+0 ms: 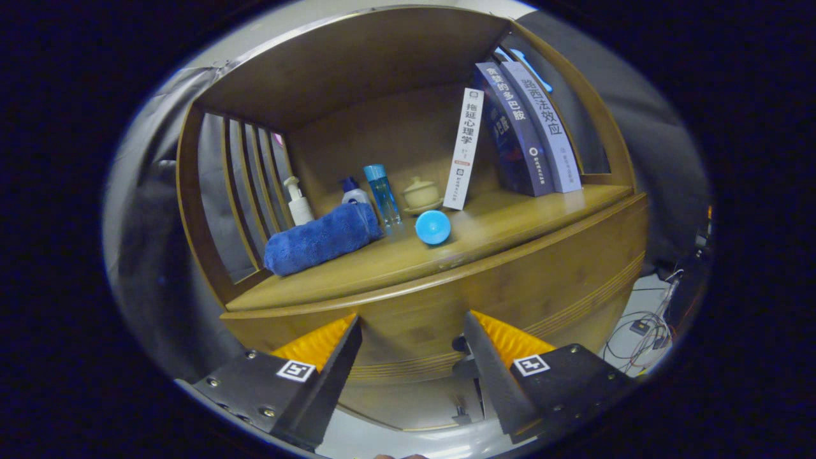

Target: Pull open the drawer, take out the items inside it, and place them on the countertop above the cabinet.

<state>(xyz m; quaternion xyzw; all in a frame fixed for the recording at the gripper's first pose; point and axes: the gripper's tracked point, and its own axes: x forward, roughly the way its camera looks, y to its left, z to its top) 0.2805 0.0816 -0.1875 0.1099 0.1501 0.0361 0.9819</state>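
Down at the cabinet front, the drawer [408,357] sits just ahead of the jaws, and by the look of its face it's shut, flush under the curved lip. A small dark knob [460,345] peeks out beside the right finger. The gripper [411,341] is spread wide, holding nothing at all, with the drawer face showing between its two fingers. So I'd say we're right at the start: no pull made, nothing lifted out, and whatever lies inside is hidden.

Up above, the worktop [510,223] already carries plenty. A rolled blue towel [322,238] lies toward the left, with a white pump bottle [298,203] and a small blue-capped bottle [354,191] behind it. A tall clear blue bottle [384,194] stands touching the towel's end, a blue ball [433,227] just beside it. Farther back sits a pale lidded cup [421,194], then leaning books [516,127]. Open wood toward the right looks the likeliest landing spot.
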